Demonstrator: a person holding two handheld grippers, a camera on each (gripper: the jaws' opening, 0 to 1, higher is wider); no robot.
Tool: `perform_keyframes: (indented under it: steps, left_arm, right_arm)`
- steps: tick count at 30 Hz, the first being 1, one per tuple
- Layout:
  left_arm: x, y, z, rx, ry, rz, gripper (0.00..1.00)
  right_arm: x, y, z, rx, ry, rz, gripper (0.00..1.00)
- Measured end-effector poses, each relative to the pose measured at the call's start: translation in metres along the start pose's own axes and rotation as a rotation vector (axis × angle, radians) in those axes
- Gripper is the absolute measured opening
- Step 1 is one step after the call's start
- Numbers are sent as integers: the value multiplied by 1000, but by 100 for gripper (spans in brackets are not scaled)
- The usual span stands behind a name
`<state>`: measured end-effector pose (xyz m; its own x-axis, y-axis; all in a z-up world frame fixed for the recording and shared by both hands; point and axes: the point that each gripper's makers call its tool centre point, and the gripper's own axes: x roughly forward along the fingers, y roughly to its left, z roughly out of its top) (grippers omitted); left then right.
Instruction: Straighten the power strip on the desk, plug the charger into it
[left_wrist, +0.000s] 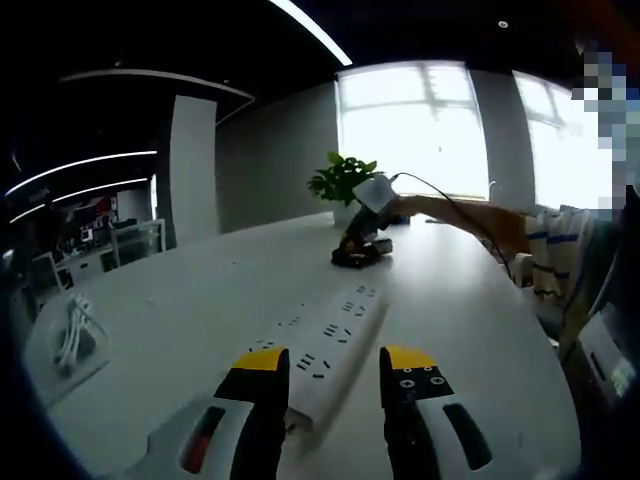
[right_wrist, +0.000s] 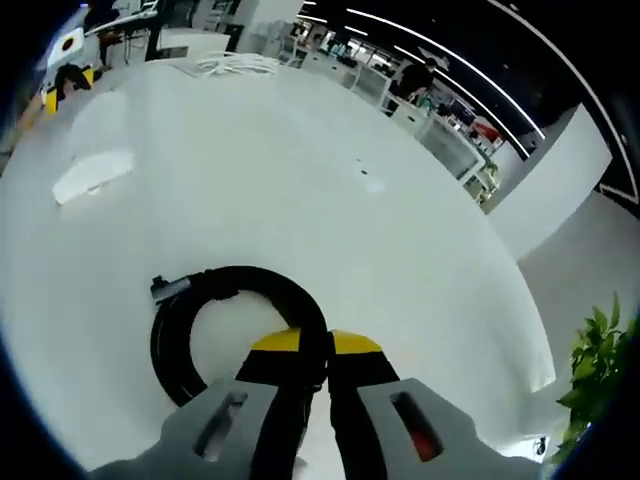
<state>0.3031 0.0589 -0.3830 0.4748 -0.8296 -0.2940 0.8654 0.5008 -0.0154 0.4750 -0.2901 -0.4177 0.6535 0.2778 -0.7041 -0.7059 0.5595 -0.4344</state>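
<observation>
Power strip (left_wrist: 330, 345) lies flat on the white desk (left_wrist: 180, 320), its long axis running from just in front of the left gripper (left_wrist: 335, 370) away toward a potted plant (left_wrist: 343, 180) by the window. Its near end sits between the left gripper's yellow-tipped jaws, which stand apart with a clear gap and touch nothing that I can make out. Its sockets face up.

Farther along the same line, past the strip's far end, the right gripper (left_wrist: 372, 200) comes in from the right, a person's arm (left_wrist: 470, 215) behind it, hovering over a dark coil on the desk. In the right gripper view, that coil is a black cable (right_wrist: 235, 335) looped into a ring and lying flat, and the right gripper (right_wrist: 328, 355) has its yellow tips pressed close together on the ring's near side, pinching the cable. A bundle of white cord (left_wrist: 72, 335) rests at the desk's left edge, well apart from the strip.
</observation>
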Motion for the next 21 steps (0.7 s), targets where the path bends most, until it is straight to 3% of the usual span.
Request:
perform_keyframes:
  steps: [8, 21]
  left_arm:
    - [0, 1, 2, -2, -7, 1, 37]
    - [2, 3, 1, 0, -8, 3, 37]
  right_arm:
    - [-9, 14, 15, -80, -64, -19, 6]
    - [-23, 29, 22, -10, -164, -30, 6]
